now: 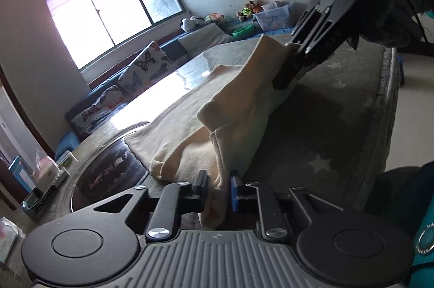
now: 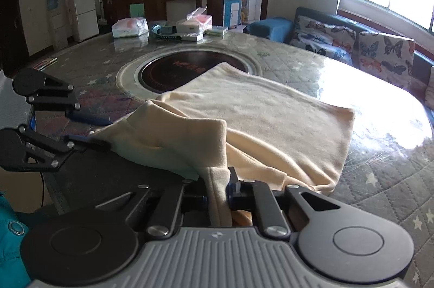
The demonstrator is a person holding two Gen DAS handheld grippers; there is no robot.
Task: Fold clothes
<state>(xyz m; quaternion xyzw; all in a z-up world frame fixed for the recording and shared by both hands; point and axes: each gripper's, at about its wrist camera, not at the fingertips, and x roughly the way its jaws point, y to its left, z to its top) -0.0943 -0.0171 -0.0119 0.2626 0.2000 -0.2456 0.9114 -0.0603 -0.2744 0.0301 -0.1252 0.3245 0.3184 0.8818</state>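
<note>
A cream garment [image 1: 187,122] lies spread on the quilted table cover [image 1: 339,130]. My left gripper [image 1: 219,189] is shut on one near corner of it, held a little above the table. My right gripper [image 1: 291,63] is shut on the other raised corner, further along the near edge. In the right wrist view the garment [image 2: 260,114] lies flat ahead with its near edge lifted. My right gripper [image 2: 219,193] is shut on a fold of it, and my left gripper [image 2: 93,132] pinches the cloth at the left.
A round dark hotplate [image 2: 173,71] is set in the table beyond the garment. Boxes and bags [image 2: 187,27] stand at the table's far edge. A sofa with butterfly cushions [image 2: 366,49] runs under the window. The table edge [image 1: 390,109] is beside my grippers.
</note>
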